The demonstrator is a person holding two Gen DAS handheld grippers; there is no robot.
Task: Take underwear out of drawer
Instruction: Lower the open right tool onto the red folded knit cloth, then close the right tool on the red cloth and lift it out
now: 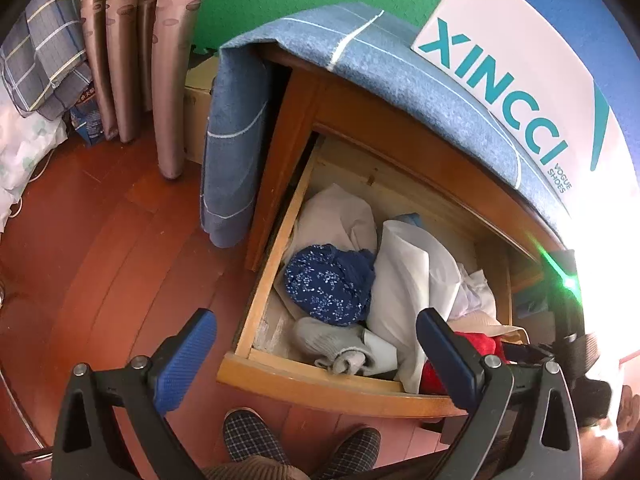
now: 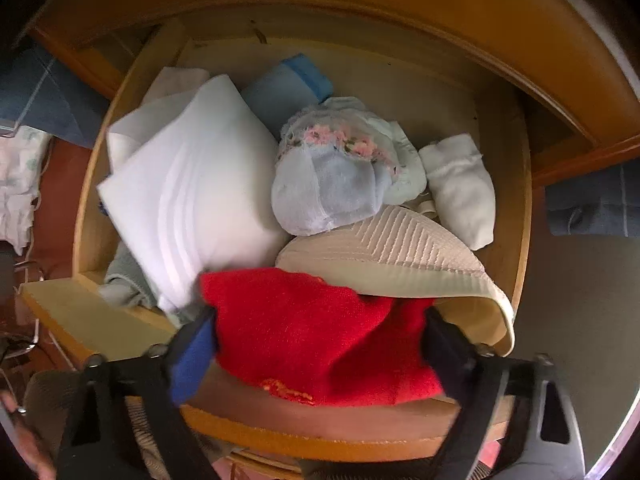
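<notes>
The wooden drawer [image 1: 320, 384] stands pulled out and full of folded cloth. Red underwear [image 2: 304, 332] lies at its front right corner, partly under a cream ribbed piece [image 2: 392, 256]. My right gripper [image 2: 318, 316] points straight down into the drawer, and its pads press the red underwear from both sides, creasing it. The same red cloth [image 1: 476, 344] shows in the left wrist view beside my left gripper's right finger. My left gripper [image 1: 316, 320] hangs open above the drawer's front left, with nothing between its fingers. Pale blue underwear with pink flowers [image 2: 332, 184] sits mid-drawer.
A white folded cloth [image 2: 192, 200], a dark blue flowered bundle [image 1: 328, 280], a grey sock [image 1: 332, 340] and a white sock [image 2: 460, 188] fill the drawer. A shoe box [image 1: 520, 60] rests on a blue cloth on the cabinet. A person's checked slippers [image 1: 252, 436] stand on the red wooden floor.
</notes>
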